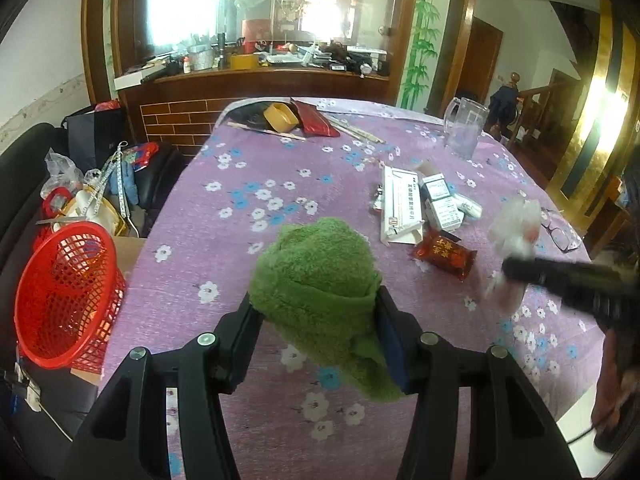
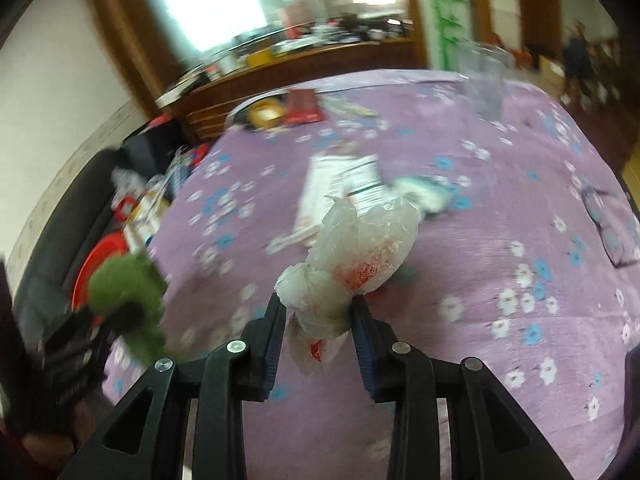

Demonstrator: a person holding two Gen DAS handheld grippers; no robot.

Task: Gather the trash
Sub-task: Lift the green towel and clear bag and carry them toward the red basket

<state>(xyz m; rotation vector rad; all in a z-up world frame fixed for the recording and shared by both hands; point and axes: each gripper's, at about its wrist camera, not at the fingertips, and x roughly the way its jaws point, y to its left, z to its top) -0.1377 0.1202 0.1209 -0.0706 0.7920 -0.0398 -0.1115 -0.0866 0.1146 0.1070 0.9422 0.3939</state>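
Observation:
My left gripper [image 1: 316,300] is shut on a green fluffy cloth [image 1: 320,272] and holds it above the purple flowered tablecloth [image 1: 240,168]. My right gripper [image 2: 320,304] is shut on a crumpled clear plastic bag [image 2: 352,256] with red print, above the table; in the left wrist view the gripper [image 1: 516,268] and the bag [image 1: 516,228] show at the right. A red mesh basket [image 1: 68,296] stands off the table's left edge. A red snack wrapper [image 1: 444,254], white boxes [image 1: 440,200] and a flat white packet [image 1: 400,208] lie on the table. The right wrist view is motion-blurred.
A clear plastic jug [image 1: 464,128] stands at the far right. A yellow tape roll [image 1: 282,116], a dark red pouch [image 1: 316,120] and chopsticks [image 1: 360,132] lie at the far edge. Glasses [image 1: 560,232] lie at the right. A cluttered black sofa [image 1: 80,184] is on the left.

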